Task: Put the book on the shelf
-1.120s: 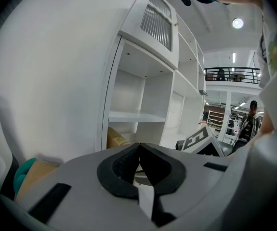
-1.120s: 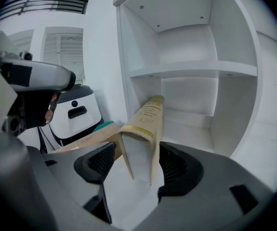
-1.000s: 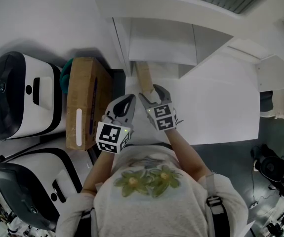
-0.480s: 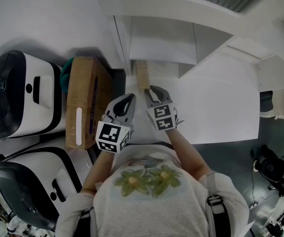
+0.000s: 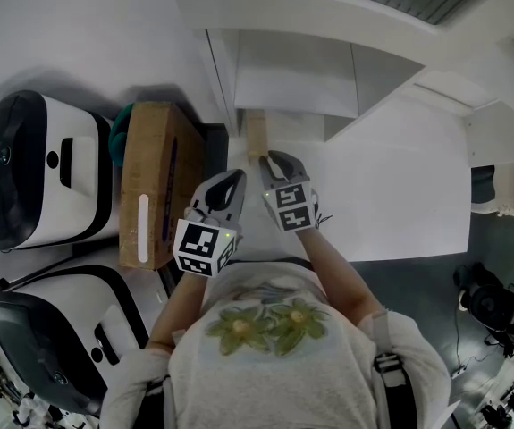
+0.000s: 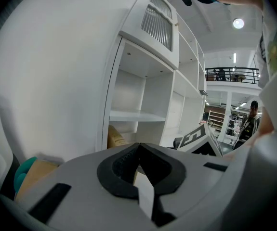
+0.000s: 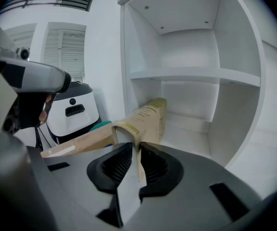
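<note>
Head view: your right gripper (image 5: 274, 159) reaches toward twelve o'clock and meets the near end of the tan book (image 5: 257, 135). The book runs on at twelve o'clock into the white shelf (image 5: 297, 88), just beside its left upright. Your left gripper (image 5: 232, 179) sits close by at eight o'clock of the right one. A cardboard box (image 5: 154, 181) stands at nine o'clock of it.

Left gripper view: your jaws are together at the tips with nothing between them. The book (image 6: 114, 137) shows at eleven o'clock of them, low in the shelf (image 6: 138, 115).

Right gripper view: your jaws have just been closing and now clamp the book's (image 7: 145, 119) near end, which stands on edge between the pads (image 7: 152, 165). Its far end lies in the lowest compartment, under the shelf board (image 7: 196, 73). The cardboard box (image 7: 80, 141) lies at nine o'clock.
</note>
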Demonstrator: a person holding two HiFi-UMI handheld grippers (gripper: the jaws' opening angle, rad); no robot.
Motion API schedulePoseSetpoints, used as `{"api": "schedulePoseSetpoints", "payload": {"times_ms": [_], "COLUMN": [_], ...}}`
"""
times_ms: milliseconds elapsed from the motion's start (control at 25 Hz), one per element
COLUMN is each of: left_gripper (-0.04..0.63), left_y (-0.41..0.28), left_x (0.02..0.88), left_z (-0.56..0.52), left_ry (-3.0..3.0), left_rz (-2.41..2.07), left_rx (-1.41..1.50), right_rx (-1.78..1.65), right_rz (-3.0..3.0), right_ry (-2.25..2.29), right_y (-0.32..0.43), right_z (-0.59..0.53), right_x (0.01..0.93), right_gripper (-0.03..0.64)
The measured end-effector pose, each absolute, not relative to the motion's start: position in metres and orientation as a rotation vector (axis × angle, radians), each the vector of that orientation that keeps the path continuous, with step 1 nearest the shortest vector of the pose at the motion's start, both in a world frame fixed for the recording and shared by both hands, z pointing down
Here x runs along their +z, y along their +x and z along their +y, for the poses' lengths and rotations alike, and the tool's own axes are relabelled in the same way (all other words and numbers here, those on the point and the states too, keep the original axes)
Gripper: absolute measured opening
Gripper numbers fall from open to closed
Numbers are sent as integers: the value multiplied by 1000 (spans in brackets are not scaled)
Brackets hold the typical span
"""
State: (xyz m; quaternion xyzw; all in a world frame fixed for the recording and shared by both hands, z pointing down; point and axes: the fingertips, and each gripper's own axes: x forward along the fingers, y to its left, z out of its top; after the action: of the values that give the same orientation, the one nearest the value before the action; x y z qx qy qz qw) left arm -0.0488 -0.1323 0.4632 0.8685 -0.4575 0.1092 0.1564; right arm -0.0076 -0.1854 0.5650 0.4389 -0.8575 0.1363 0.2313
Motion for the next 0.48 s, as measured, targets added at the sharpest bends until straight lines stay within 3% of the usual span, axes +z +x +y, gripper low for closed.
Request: {"api": "schedulePoseSetpoints", "payload": {"times_ms": [480], "left_gripper": [29], "left_y": [-50], "left_x": [466], "left_z": [-137], "left_ry": [2480], "left_rz": [-1305], "left_rx": [314], "right_rx": [389], "right_rz": [-2359], "right_ry": [1216], "right_y": [-12], "right_z": [-196], "right_x": [565], "right_gripper": [75]}}
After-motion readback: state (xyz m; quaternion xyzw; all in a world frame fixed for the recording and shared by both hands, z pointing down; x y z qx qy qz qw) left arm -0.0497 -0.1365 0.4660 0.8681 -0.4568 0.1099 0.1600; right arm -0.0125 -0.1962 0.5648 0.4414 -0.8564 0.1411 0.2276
